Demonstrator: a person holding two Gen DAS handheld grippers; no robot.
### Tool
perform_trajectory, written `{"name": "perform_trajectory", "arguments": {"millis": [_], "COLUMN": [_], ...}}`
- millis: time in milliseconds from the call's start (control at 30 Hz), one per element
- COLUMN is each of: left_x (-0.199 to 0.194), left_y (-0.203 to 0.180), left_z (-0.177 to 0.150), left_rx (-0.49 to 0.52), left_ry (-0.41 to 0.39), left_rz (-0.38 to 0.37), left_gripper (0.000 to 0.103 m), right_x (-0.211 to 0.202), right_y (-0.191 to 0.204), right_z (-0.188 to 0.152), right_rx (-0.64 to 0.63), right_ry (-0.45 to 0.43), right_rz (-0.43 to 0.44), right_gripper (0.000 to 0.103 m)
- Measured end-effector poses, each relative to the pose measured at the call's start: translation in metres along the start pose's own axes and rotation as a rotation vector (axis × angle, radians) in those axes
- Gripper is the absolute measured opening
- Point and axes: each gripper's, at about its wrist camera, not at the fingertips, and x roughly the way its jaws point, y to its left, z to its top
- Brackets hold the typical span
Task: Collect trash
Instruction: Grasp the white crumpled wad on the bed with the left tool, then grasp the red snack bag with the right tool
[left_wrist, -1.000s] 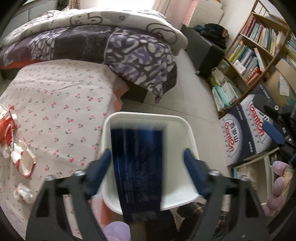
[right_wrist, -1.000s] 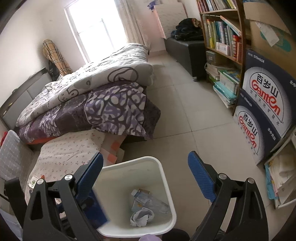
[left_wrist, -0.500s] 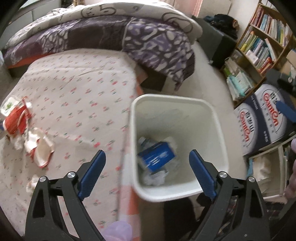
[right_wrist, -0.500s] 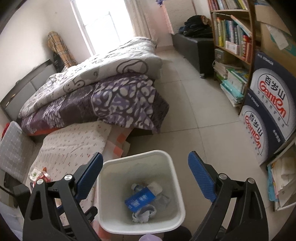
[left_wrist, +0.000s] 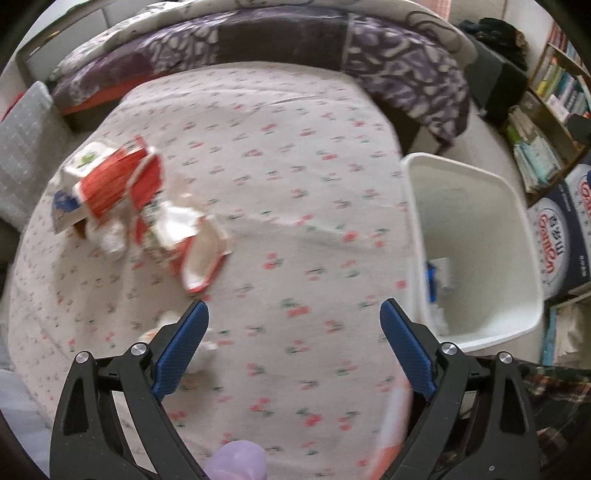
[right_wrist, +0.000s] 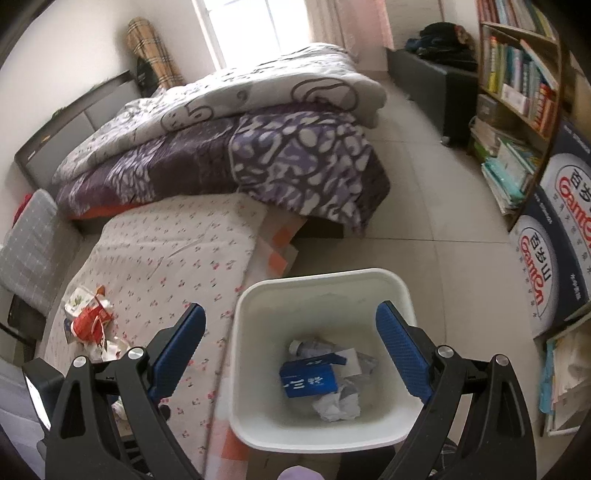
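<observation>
Claws: left claw (left_wrist: 294, 325), right claw (right_wrist: 290, 328) spread, empty; bin (right_wrist: 317, 282) beside mattress edge (right_wrist: 236, 314).

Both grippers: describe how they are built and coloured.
The left gripper and right gripper look alike: black skeletal frames with triangular cut-outs, silver pivot bolts, and two angled fingers faced with blue textured pads. No cables or markings show.
</observation>
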Motion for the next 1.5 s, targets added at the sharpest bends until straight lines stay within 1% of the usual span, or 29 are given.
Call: {"name": "perform_trajectory", "arguments": {"millis": [100, 233, 300, 433, 500, 567, 600, 667, 700, 733, 767, 800, 900, 1000, 1100, 1233, 1300, 1367, 1433, 1500], "left_x": [0.005, 0.014, 0.018, 0.029, 0.033, 0.037, 0.035, 0.032, 0.030, 0.028, 0.027, 0.026, 0.021, 0.014, 0.005, -0.006, -0.011, -0.016, -0.020, -0.024], "left_y": [0.019, 0.048, 0.061, 0.081, 0.085, 0.087, 0.086, 0.086, 0.087, 0.090, 0.093, 0.096, 0.106, 0.124, 0.145, 0.172, 0.181, 0.191, 0.199, 0.206], "left_z": [-0.004, -0.010, -0.013, -0.021, -0.024, -0.028, -0.029, -0.030, -0.032, -0.032, -0.033, -0.034, -0.037, -0.041, -0.044, -0.048, -0.051, -0.054, -0.056, -0.059], "left_rx": [-0.015, -0.058, -0.084, -0.123, -0.123, -0.111, -0.094, -0.063, -0.059, -0.061, -0.063, -0.065, -0.082, -0.120, -0.179, -0.259, -0.284, -0.311, -0.331, -0.339], "left_ry": [0.015, 0.046, 0.060, 0.085, 0.091, 0.095, 0.081, 0.065, 0.058, 0.053, 0.052, 0.053, 0.054, 0.051, 0.045, 0.030, 0.022, 0.014, 0.009, 0.004], "left_rz": [0.032, 0.042, 0.031, -0.032, -0.036, -0.028, -0.019, -0.010, -0.012, -0.017, -0.021, -0.024, -0.002, 0.003, 0.010, 0.013, 0.010, 0.004, 0.003, 0.005], "left_gripper": [0.090, 0.090, 0.090, 0.090, 0.088, 0.082, 0.080, 0.064, 0.060, 0.052, 0.050, 0.050, 0.049, 0.049, 0.049, 0.049, 0.049, 0.049, 0.049, 0.049], "right_x": [0.006, 0.016, 0.020, 0.028, 0.033, 0.040, 0.042, 0.049, 0.052, 0.054, 0.057, 0.059, 0.065, 0.071, 0.079, 0.088, 0.092, 0.099, 0.106, 0.117], "right_y": [0.012, 0.028, 0.036, 0.055, 0.064, 0.074, 0.077, 0.089, 0.093, 0.100, 0.109, 0.115, 0.140, 0.166, 0.194, 0.223, 0.235, 0.249, 0.255, 0.260], "right_z": [-0.002, -0.007, -0.009, -0.015, -0.017, -0.020, -0.021, -0.025, -0.027, -0.029, -0.031, -0.033, -0.040, -0.049, -0.061, -0.076, -0.082, -0.088, -0.089, -0.089], "right_rx": [-0.019, -0.049, -0.066, -0.109, -0.128, -0.147, -0.153, -0.174, -0.184, -0.201, -0.225, -0.240, -0.306, -0.381, -0.466, -0.540, -0.572, -0.612, -0.619, -0.587], "right_ry": [0.019, 0.052, 0.064, 0.082, 0.088, 0.099, 0.104, 0.122, 0.125, 0.128, 0.128, 0.128, 0.133, 0.146, 0.159, 0.183, 0.182, 0.163, 0.164, 0.192], "right_rz": [0.005, 0.017, 0.019, 0.017, 0.014, 0.010, 0.012, 0.023, 0.026, 0.030, 0.036, 0.040, 0.067, 0.101, 0.135, 0.177, 0.180, 0.163, 0.168, 0.205], "right_gripper": [0.091, 0.091, 0.091, 0.091, 0.091, 0.091, 0.091, 0.091, 0.091, 0.091, 0.091, 0.091, 0.091, 0.091, 0.091, 0.091, 0.091, 0.091, 0.091, 0.091]}}
